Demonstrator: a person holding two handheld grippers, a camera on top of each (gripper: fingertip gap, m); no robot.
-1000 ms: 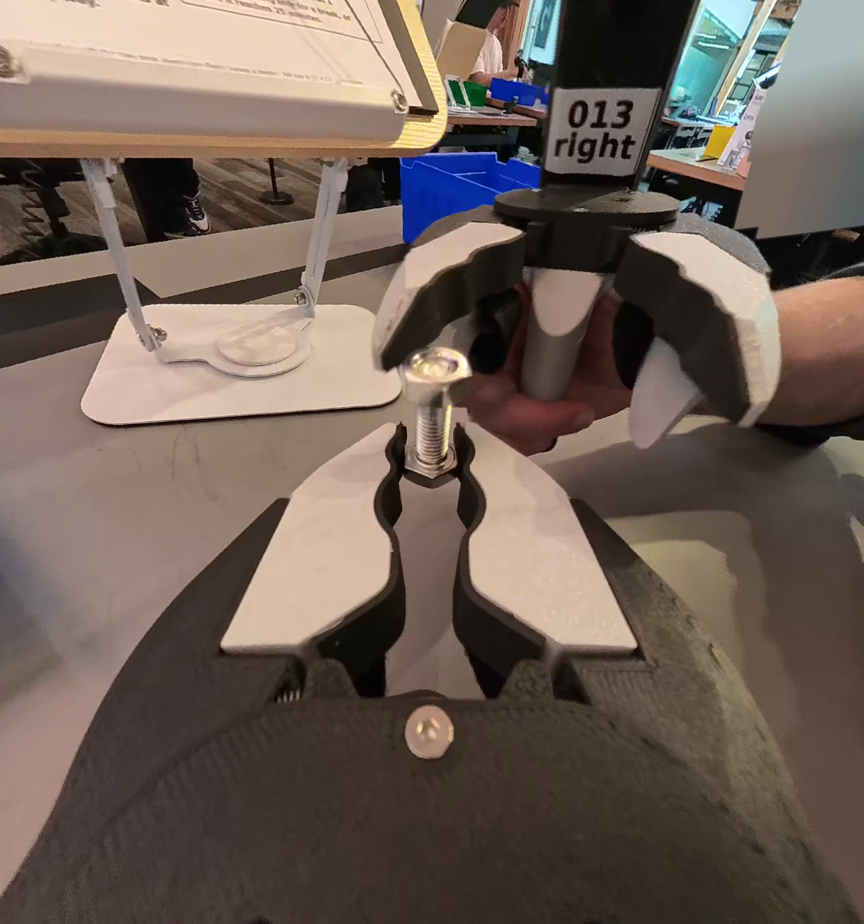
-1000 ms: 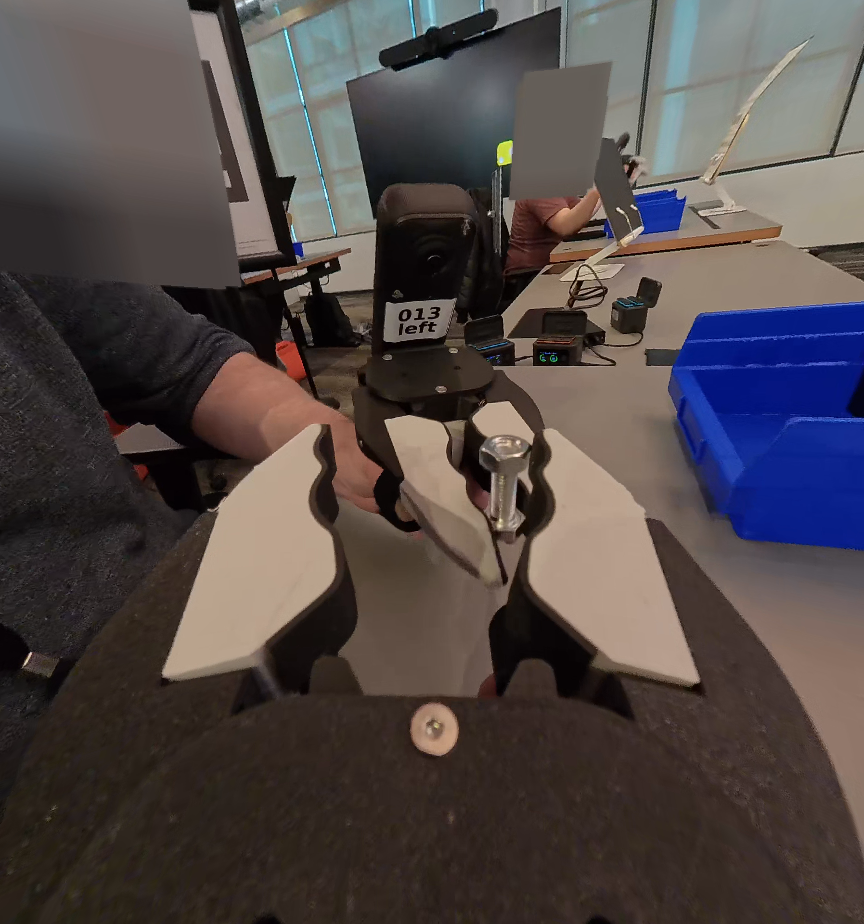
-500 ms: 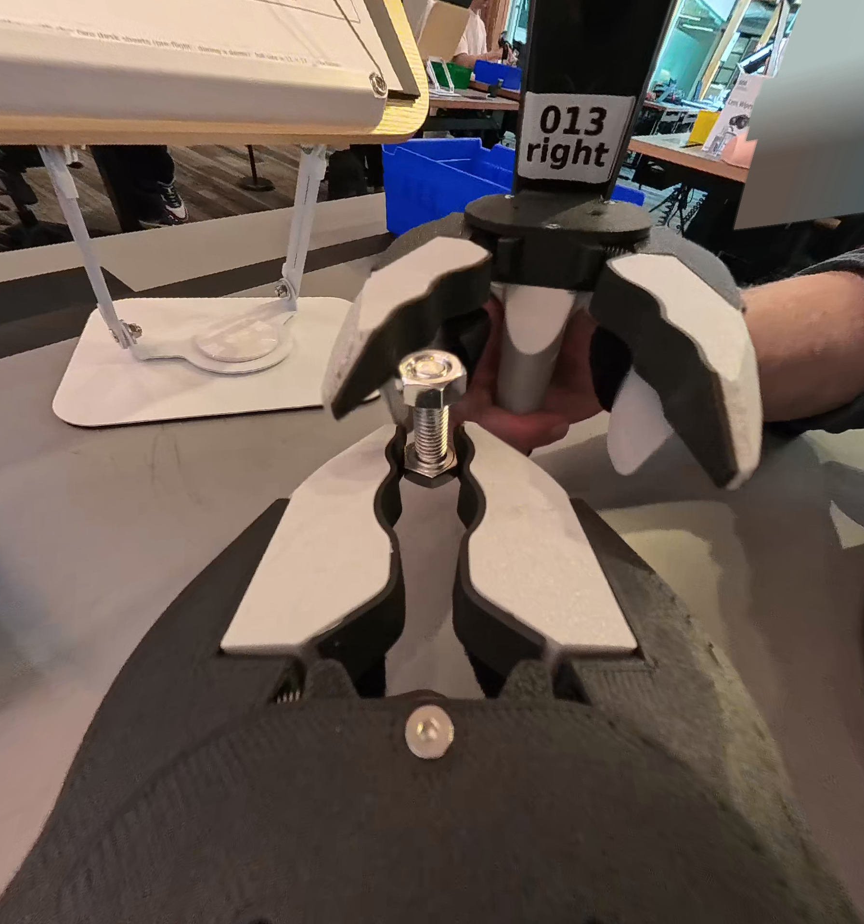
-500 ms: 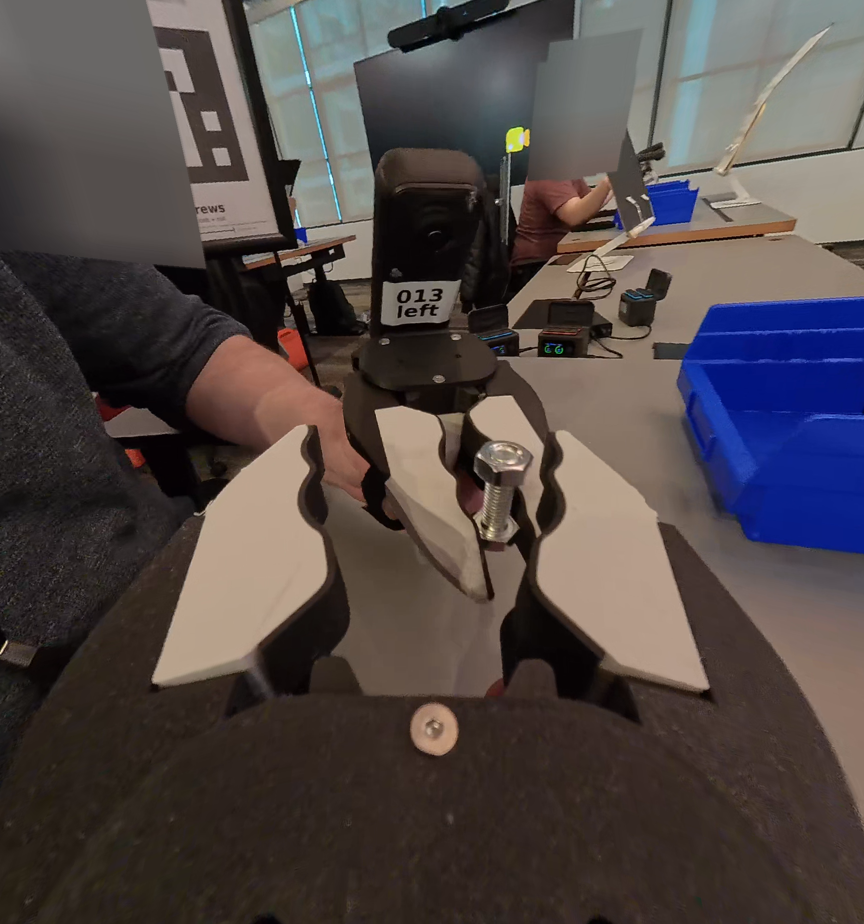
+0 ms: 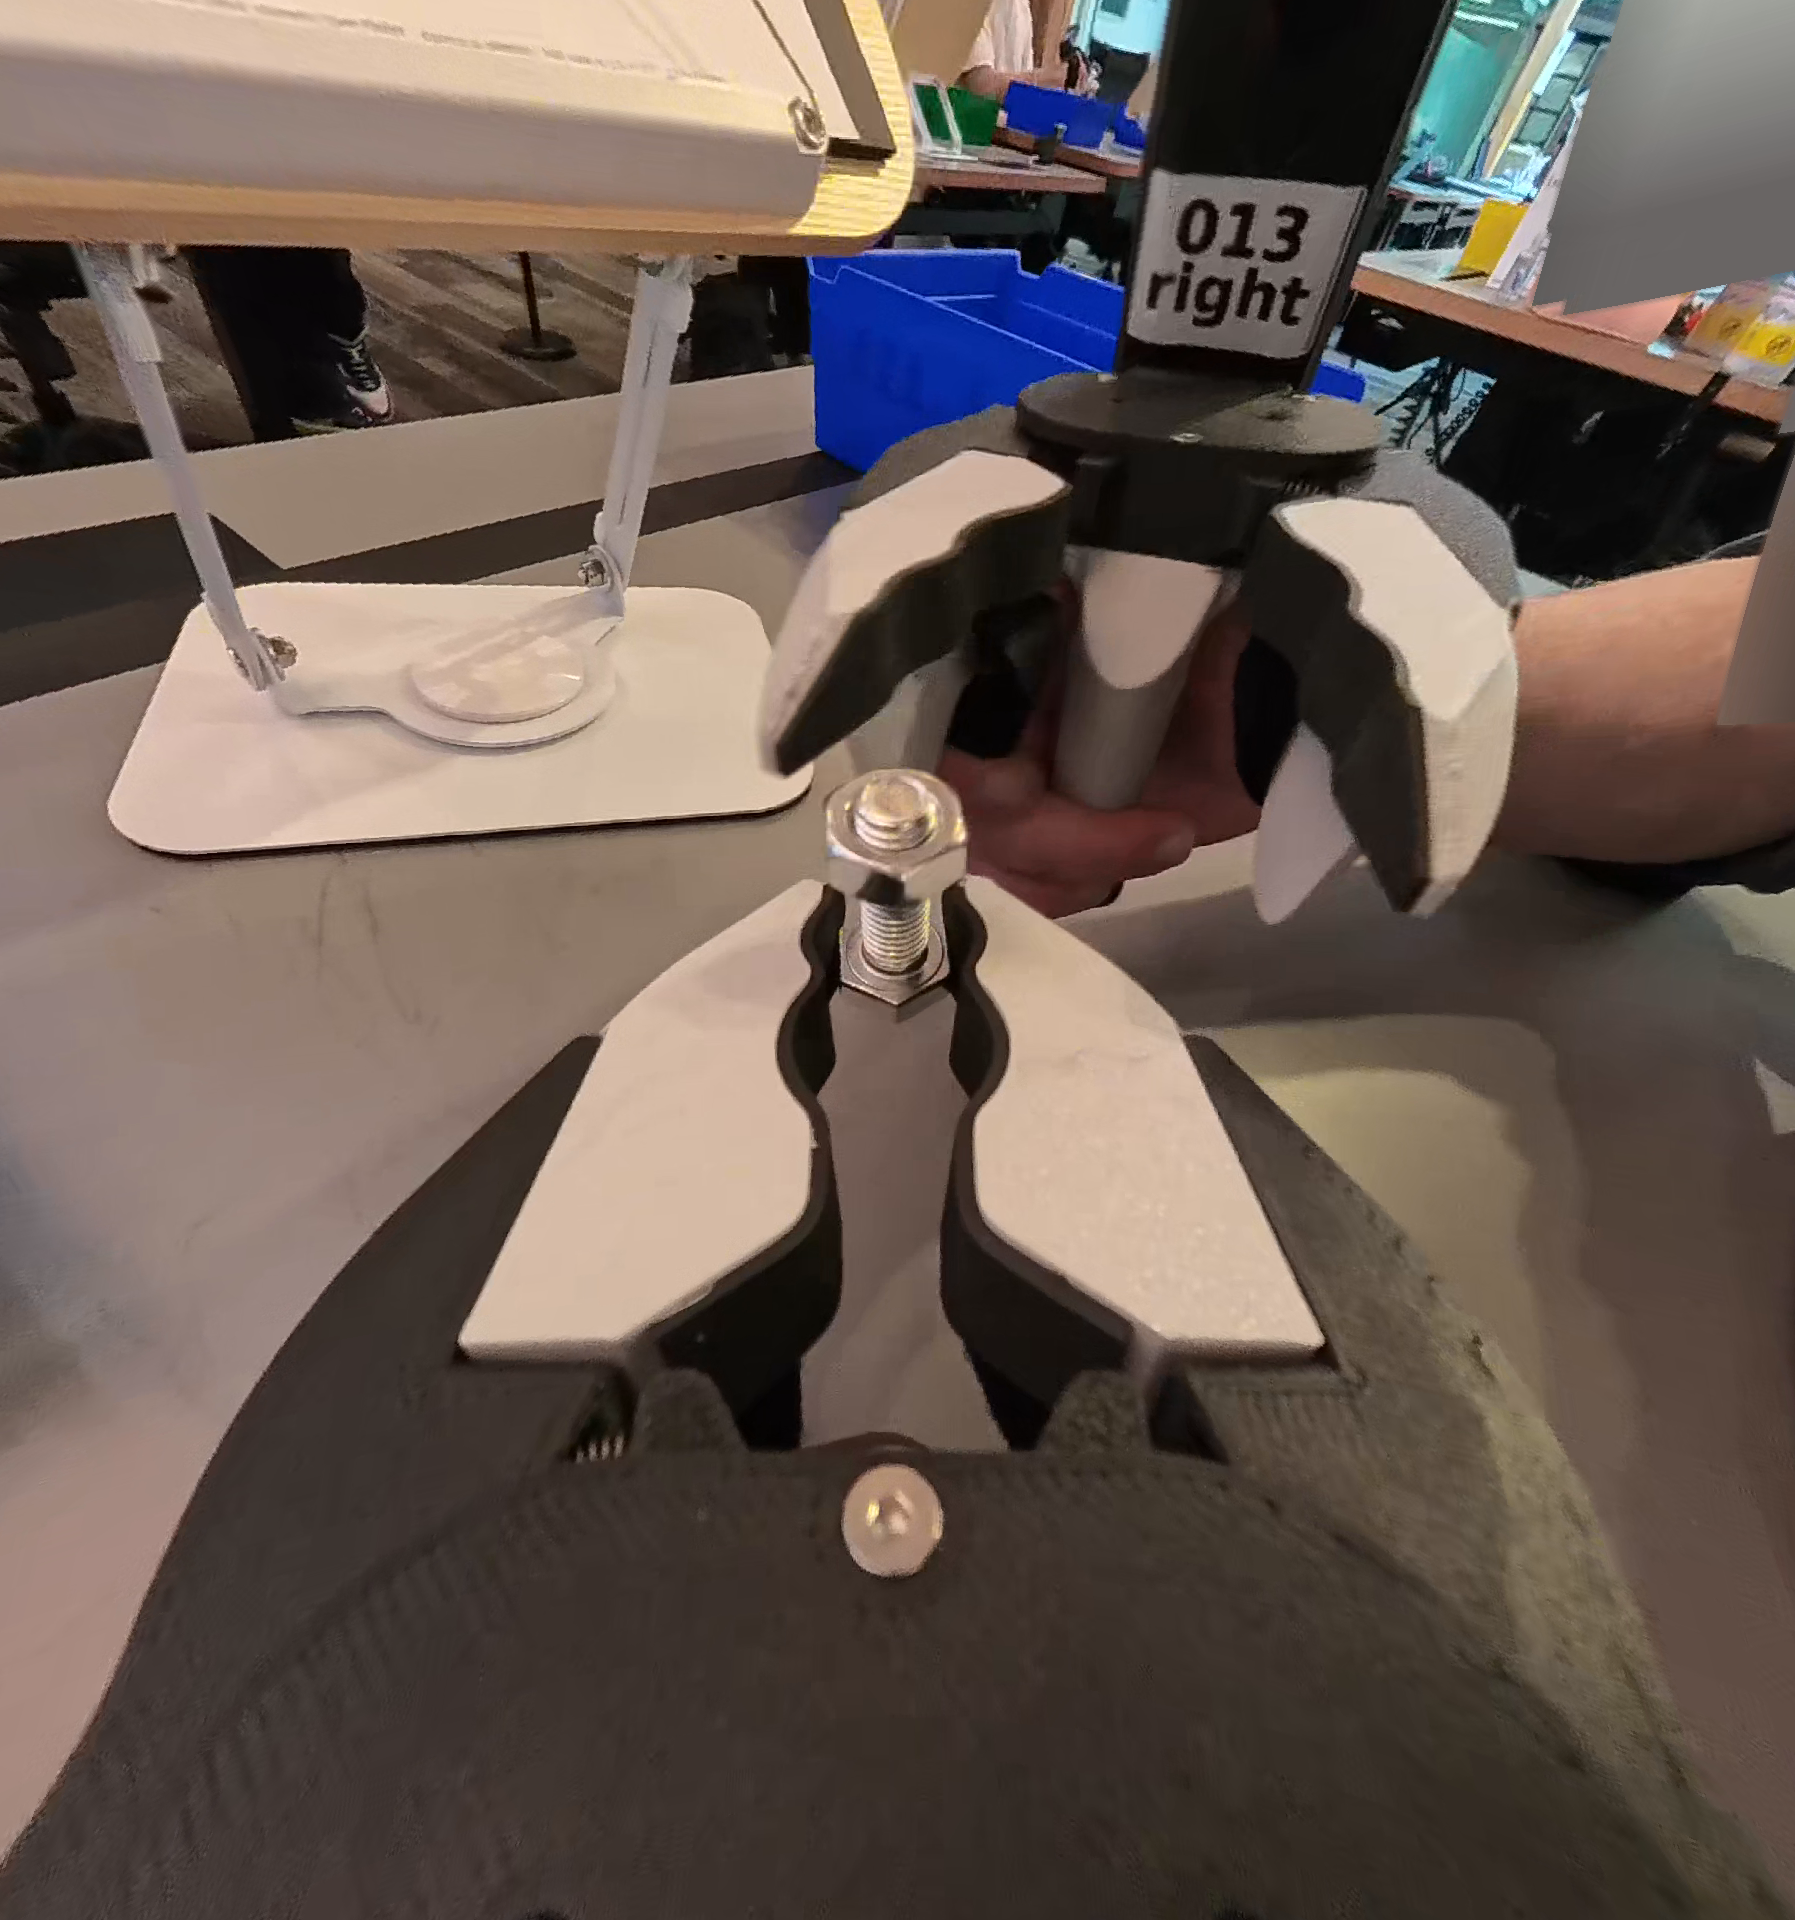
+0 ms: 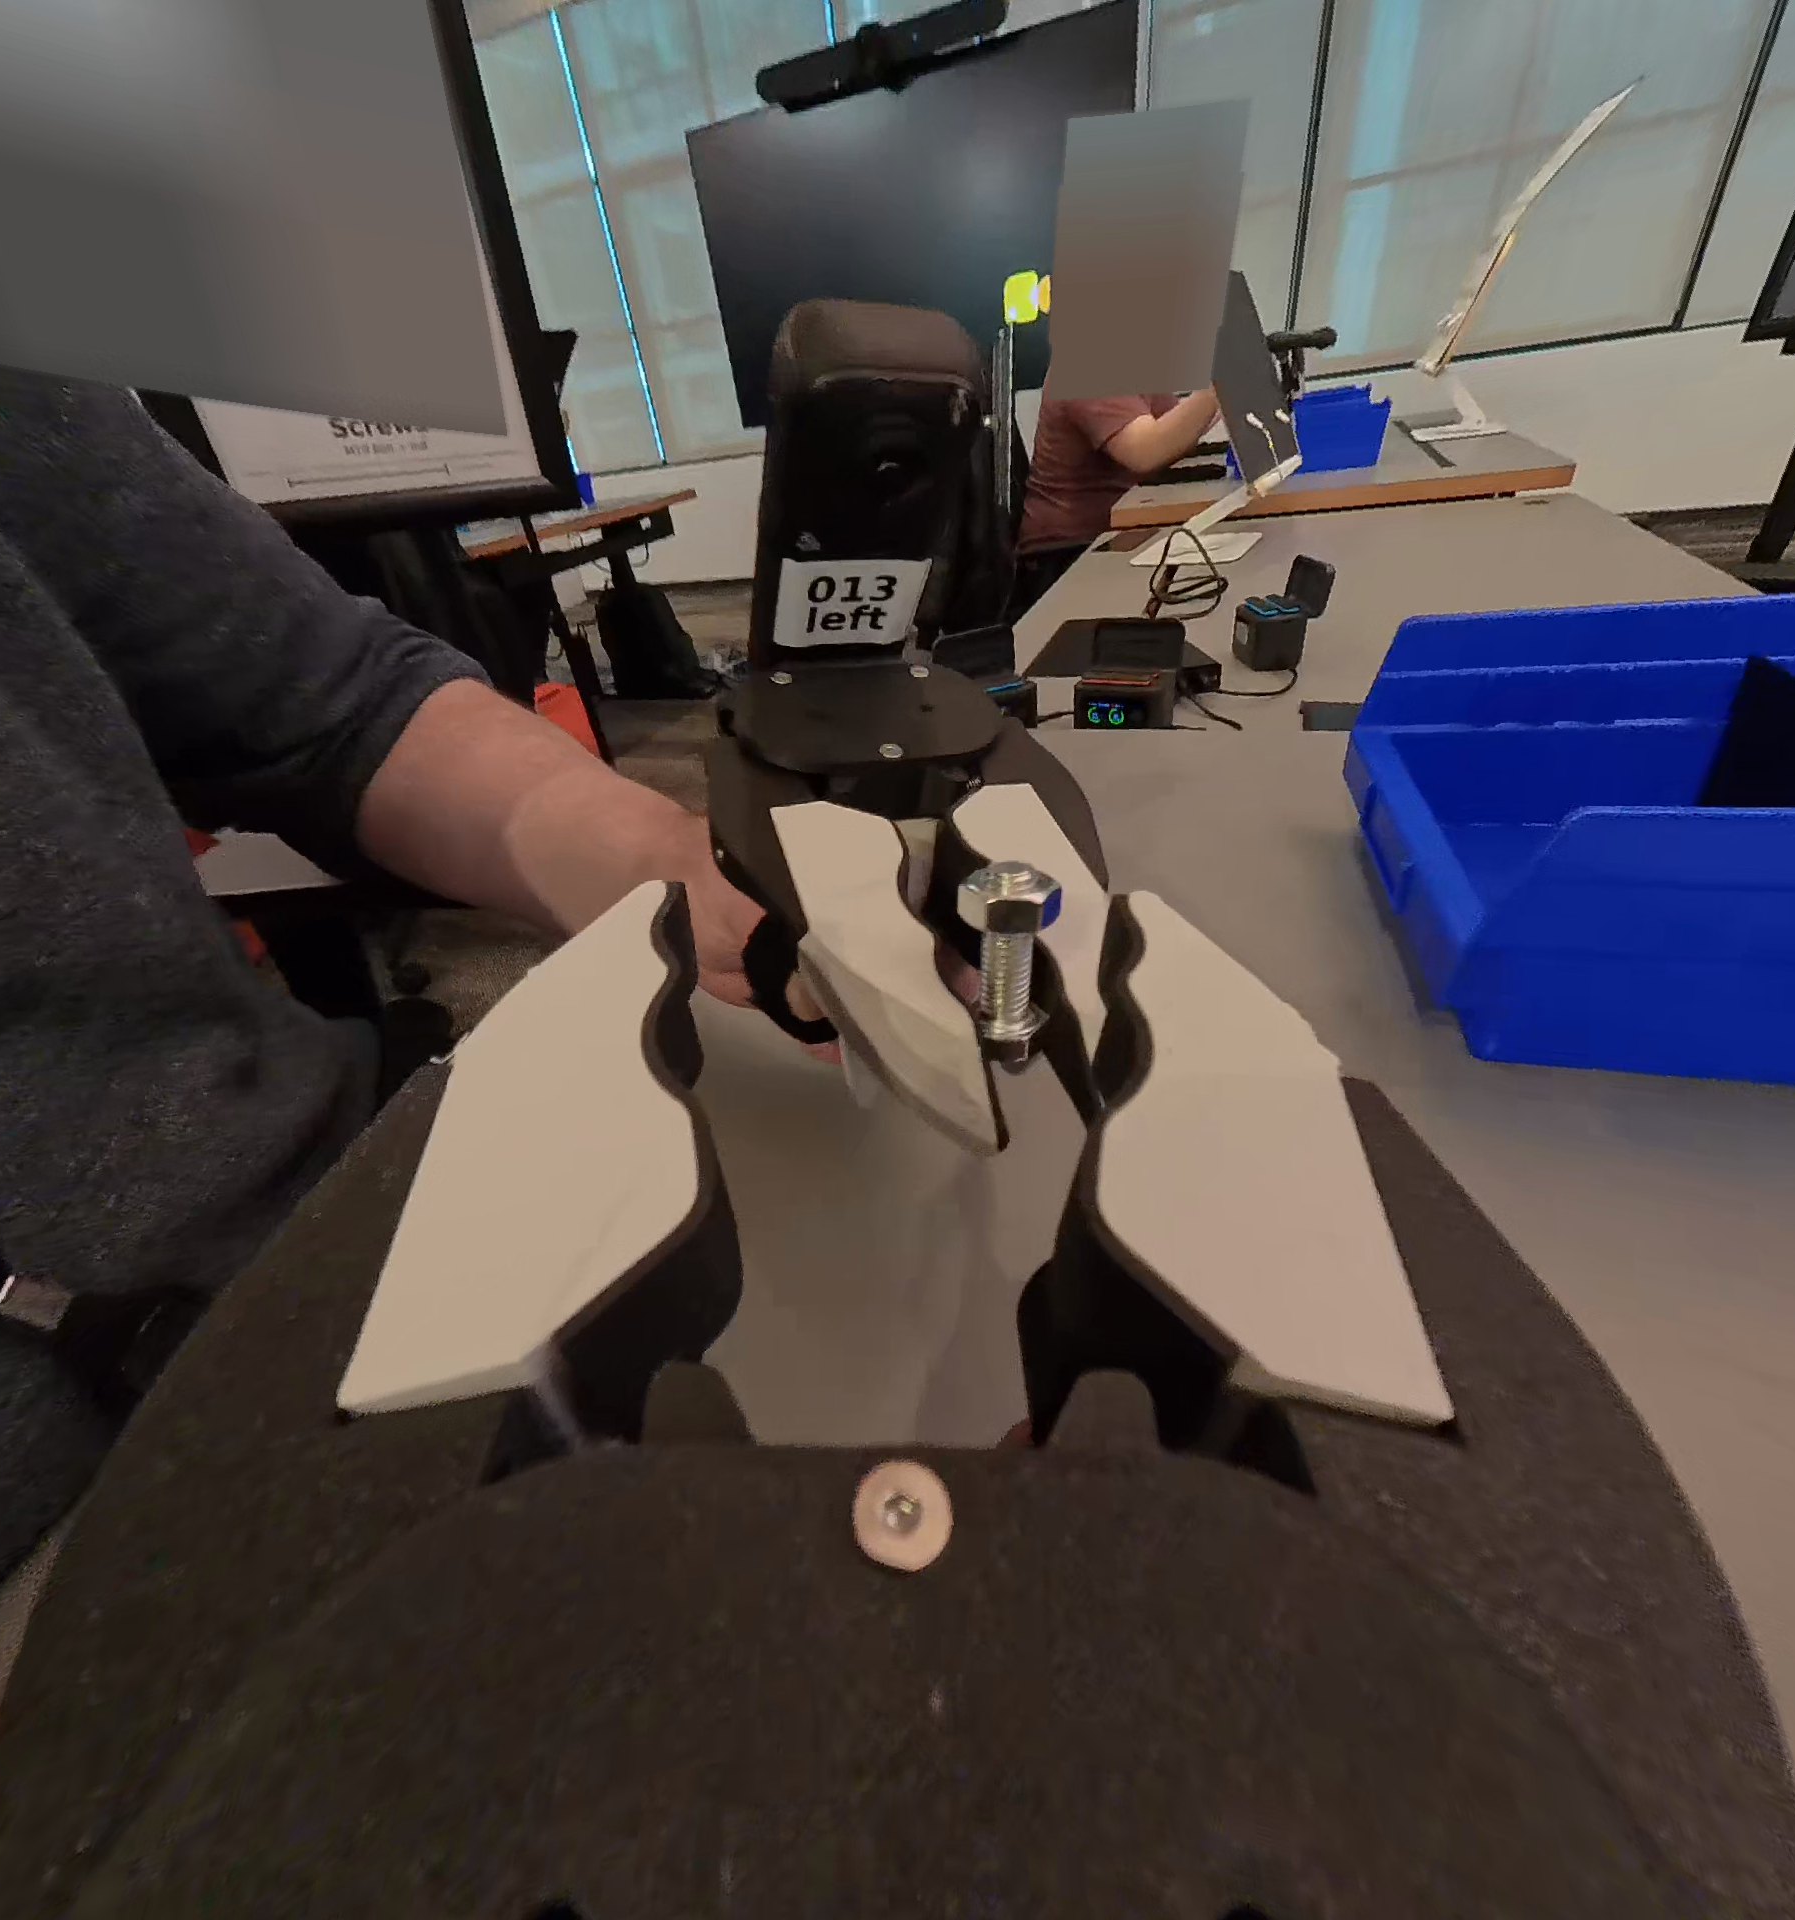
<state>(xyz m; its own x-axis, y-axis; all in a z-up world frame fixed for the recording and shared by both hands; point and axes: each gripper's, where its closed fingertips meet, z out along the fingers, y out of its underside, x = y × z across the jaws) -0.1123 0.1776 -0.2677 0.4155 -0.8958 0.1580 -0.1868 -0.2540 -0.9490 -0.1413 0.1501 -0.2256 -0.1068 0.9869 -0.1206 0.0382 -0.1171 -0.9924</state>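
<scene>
My left gripper is shut on the hex head at the lower end of a silver bolt and holds it upright above the grey table. A silver nut sits on the top of the thread. My right gripper is open, facing the left one, and its near finger hangs just above and behind the nut without touching it. In the right wrist view the bolt and nut stand between my right gripper's spread fingers, close to the right-hand finger. The left gripper holds them there.
A white stand carrying a tilted board stands at the back left of the table. A blue bin is on the right; it also shows in the left wrist view. Black devices with cables lie farther back. A person sits at another table. Across from one pair of fingers to the other is roughly 5 cm.
The right gripper's finger, which was against the top of the bolt, has lifted and drawn back to the right, clear of the nut. The left gripper still holds the bolt.
</scene>
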